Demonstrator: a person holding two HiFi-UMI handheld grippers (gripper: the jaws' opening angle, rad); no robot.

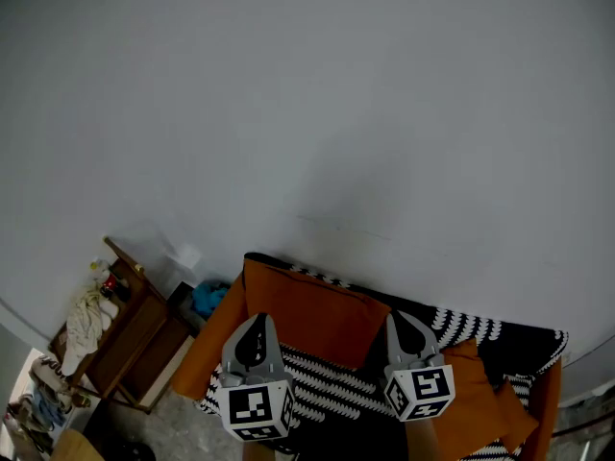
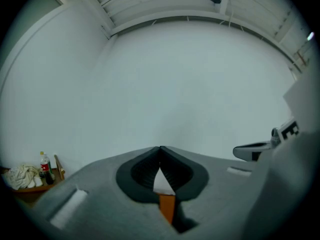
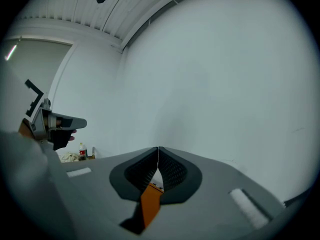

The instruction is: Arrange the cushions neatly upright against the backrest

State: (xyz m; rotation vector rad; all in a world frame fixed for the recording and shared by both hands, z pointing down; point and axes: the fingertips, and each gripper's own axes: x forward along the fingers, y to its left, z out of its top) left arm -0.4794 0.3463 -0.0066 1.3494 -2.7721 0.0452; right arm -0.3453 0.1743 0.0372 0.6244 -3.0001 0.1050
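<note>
In the head view a large orange cushion (image 1: 307,310) leans on the backrest of a sofa (image 1: 509,339) draped in a black-and-white striped cover. Another orange cushion (image 1: 478,392) lies at the sofa's right end. My left gripper (image 1: 258,320) and my right gripper (image 1: 395,317) are held side by side in front of the sofa, both shut and holding nothing. In the left gripper view the left gripper (image 2: 160,148) points at the white wall, jaws together, with a strip of orange cushion (image 2: 167,206) below. The right gripper (image 3: 158,148) is likewise shut over the orange cushion (image 3: 150,202).
A wooden side table (image 1: 125,329) with crumpled cloth (image 1: 85,317) and a bottle (image 1: 108,284) stands left of the sofa. Something blue (image 1: 208,298) sits between them. A plain white wall (image 1: 317,113) rises behind the sofa.
</note>
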